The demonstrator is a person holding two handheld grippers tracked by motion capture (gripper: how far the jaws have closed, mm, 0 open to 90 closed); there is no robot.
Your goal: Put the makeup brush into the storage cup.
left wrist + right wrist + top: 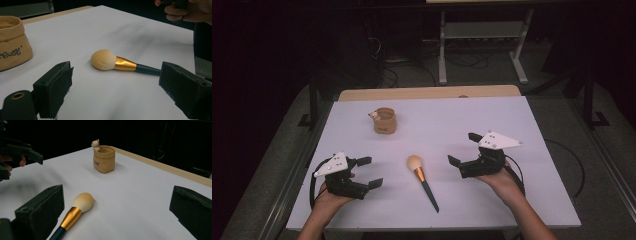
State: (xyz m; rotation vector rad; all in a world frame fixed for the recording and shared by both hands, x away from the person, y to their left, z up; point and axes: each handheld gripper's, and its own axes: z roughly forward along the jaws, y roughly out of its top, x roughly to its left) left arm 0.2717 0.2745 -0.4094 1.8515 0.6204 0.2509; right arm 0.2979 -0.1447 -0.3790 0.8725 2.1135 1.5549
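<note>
From up high, my left tongs and my right tongs are both spread wide and hold nothing. The brush lies flat on the white table, between them.

My left tongs' view has the brush's fluffy tip near a tan bag.

My right tongs' view has the bag standing farther back.

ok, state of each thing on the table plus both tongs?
makeup brush: lying flat on the table, untouched, bristle head toward the far side
tan pouch: upright, top open, small figure on its rim
left tongs: open, holding nothing
right tongs: open, holding nothing
</note>
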